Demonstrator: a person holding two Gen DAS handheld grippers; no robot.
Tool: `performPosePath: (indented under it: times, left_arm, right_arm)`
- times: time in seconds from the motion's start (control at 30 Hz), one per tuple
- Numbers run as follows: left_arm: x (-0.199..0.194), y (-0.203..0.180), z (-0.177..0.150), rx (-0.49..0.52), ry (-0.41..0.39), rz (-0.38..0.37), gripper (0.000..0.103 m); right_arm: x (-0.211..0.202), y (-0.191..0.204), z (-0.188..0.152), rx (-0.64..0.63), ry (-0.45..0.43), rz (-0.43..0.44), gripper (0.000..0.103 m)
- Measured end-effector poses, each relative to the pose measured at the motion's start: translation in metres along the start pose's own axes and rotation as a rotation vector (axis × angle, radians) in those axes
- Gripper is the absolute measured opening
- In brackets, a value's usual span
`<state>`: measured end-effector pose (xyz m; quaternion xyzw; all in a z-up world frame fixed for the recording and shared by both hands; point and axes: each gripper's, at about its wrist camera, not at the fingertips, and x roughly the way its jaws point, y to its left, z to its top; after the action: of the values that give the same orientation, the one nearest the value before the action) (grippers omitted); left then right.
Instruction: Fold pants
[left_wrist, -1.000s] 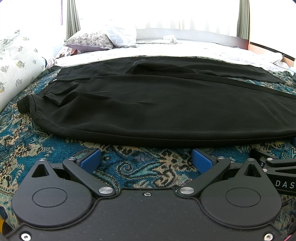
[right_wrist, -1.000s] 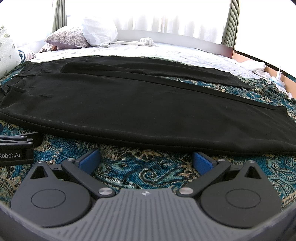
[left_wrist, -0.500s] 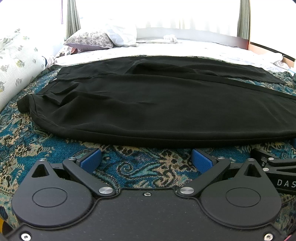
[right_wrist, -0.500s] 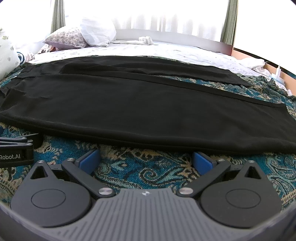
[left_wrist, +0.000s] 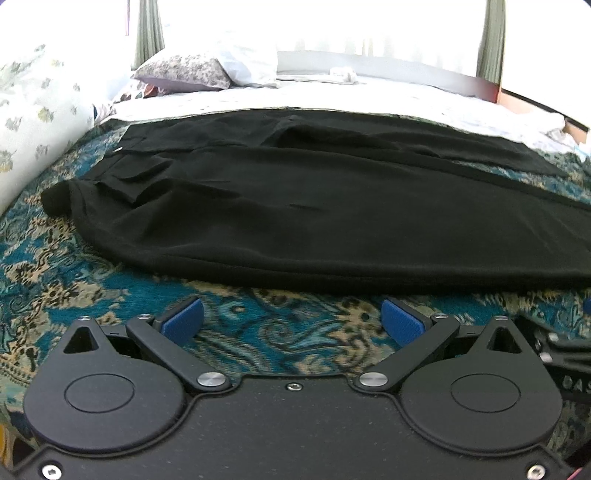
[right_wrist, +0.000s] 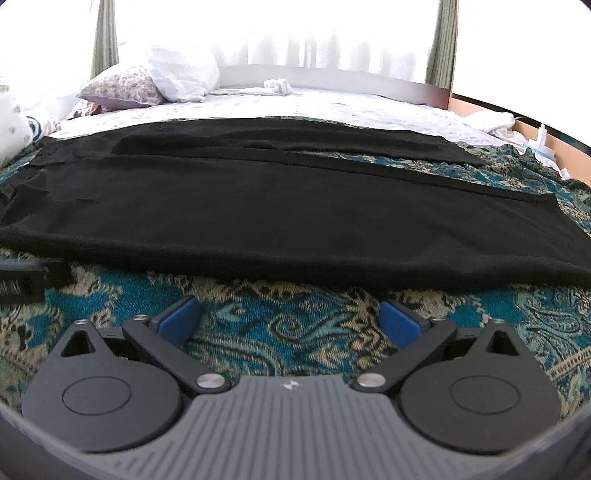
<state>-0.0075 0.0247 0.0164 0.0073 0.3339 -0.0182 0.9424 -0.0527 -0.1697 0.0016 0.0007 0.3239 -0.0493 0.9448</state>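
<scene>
Black pants (left_wrist: 314, 206) lie spread flat across a bed, waistband at the left, legs running to the right. In the right wrist view the same pants (right_wrist: 280, 210) show both legs, the near leg's hem at the right. My left gripper (left_wrist: 291, 319) hovers open just short of the pants' near edge, nothing between its blue pads (left_wrist: 183, 319). My right gripper (right_wrist: 290, 319) is also open and empty, in front of the near leg. Each gripper's body shows at the edge of the other's view.
A blue and tan patterned bedspread (left_wrist: 55, 280) covers the near part of the bed; a white sheet (right_wrist: 332, 107) lies beyond. Pillows (left_wrist: 184, 70) sit at the far left, a floral cushion (left_wrist: 33, 122) at the left edge. A wooden bed frame (right_wrist: 517, 122) bounds the right.
Both grippers have shifted slightly forward toward the pants' near edge. The pants have not moved and both grippers stay open.
</scene>
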Motion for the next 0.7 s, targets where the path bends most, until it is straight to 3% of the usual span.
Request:
performPosePath:
  times: [0.13,0.23,0.43,0.57,0.7]
  left_arm:
    - [-0.005,0.027,0.012,-0.027,-0.021,0.028,0.103]
    - [-0.009,0.054,0.026,-0.047,-0.05,0.079,0.103]
    - [-0.002,0.117,0.063,-0.167,-0.099,0.157,0.103]
    - [0.016,0.151,0.078,-0.254,-0.081,0.202,0.103]
    - [0.034,0.174,0.079,-0.297,-0.061,0.263,0.103]
  right_arm:
    - [-0.009,-0.023,0.006,0.057,0.032,0.072,0.103]
    - [-0.019,-0.055,0.008,0.175,0.0,0.068,0.103]
    - [-0.022,-0.152,0.009,0.469,-0.054,-0.064,0.103]
    - [-0.023,-0.216,0.006,0.661,-0.085,-0.183,0.092]
    - [-0.025,-0.261,-0.001,0.728,-0.102,-0.279,0.083]
